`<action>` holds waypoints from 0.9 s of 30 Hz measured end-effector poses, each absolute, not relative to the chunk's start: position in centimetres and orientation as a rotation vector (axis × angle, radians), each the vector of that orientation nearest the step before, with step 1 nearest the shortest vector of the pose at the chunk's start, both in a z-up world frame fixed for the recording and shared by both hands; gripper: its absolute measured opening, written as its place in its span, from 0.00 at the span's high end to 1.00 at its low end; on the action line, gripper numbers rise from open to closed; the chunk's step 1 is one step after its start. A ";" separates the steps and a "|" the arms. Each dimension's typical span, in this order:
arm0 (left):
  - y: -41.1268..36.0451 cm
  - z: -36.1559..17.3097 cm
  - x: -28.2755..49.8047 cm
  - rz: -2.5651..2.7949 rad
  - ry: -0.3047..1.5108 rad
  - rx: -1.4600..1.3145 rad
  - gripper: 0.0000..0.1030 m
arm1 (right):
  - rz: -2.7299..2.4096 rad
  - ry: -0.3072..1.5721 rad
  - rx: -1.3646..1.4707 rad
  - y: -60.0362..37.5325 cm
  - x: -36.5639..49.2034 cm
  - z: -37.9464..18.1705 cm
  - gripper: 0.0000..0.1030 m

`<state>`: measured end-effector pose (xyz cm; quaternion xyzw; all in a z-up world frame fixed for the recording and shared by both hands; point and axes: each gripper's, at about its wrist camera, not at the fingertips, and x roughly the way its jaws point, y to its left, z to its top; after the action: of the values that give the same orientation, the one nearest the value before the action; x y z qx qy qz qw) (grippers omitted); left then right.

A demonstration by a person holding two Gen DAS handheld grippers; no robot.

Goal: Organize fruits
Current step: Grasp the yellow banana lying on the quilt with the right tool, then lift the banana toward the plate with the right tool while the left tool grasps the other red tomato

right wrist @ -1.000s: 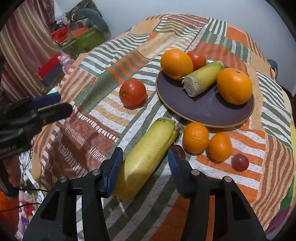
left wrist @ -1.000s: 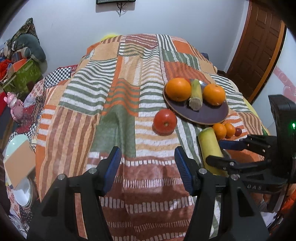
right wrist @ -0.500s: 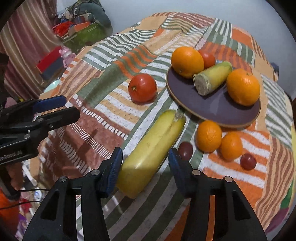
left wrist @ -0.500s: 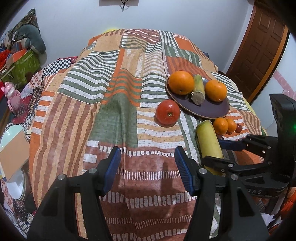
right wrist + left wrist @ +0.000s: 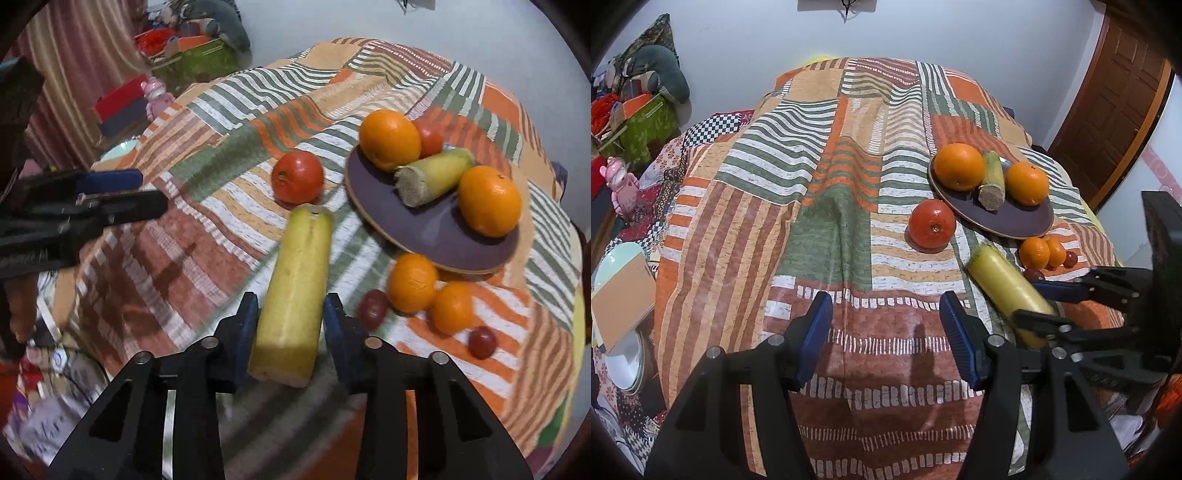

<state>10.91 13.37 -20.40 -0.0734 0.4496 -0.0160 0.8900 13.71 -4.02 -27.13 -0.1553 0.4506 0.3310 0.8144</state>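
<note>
My right gripper [image 5: 290, 317] has its two blue pads pressed against the sides of the long yellow fruit [image 5: 295, 291], clamping it near its cut near end, with the far end pointing toward the red tomato [image 5: 297, 182]; I cannot tell whether the fruit is off the cloth or resting on it. Just to the right of that grip lie a dark grape [image 5: 373, 308], two small oranges [image 5: 413, 282] side by side, and a second grape [image 5: 482, 341] nearer the table's edge. Beyond them sits the purple plate [image 5: 436, 236], carrying two large oranges [image 5: 389, 139], a short green-yellow stalk piece [image 5: 432, 177] between them, and a small red fruit [image 5: 430, 138] at the back. My left gripper [image 5: 886, 328] hangs spread wide over bare striped patchwork cloth [image 5: 812, 184], nothing between its pads, well to the left of the fruit group. From that side I see the yellow fruit [image 5: 1004, 284] slanting into the right gripper [image 5: 1045, 304], the tomato [image 5: 932, 229] just beside the plate rim [image 5: 997, 227]
</note>
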 end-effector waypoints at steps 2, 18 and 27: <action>13.3 -20.5 11.0 -0.032 0.935 -0.155 0.42 | 0.713 0.983 -0.309 -5.3 13.9 -26.9 0.69; 12.5 -21.8 12.9 -0.036 0.979 -0.140 0.42 | 0.755 1.059 -0.300 -2.6 16.5 -28.7 0.66; 12.3 -22.1 15.3 -0.058 0.991 -0.144 0.42 | 0.727 0.982 -0.239 -3.7 16.8 -27.3 0.69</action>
<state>15.30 12.26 -22.06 -0.0689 0.4750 -0.0277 0.8769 16.81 -3.75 -27.35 -0.1117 0.4598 0.3407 0.8124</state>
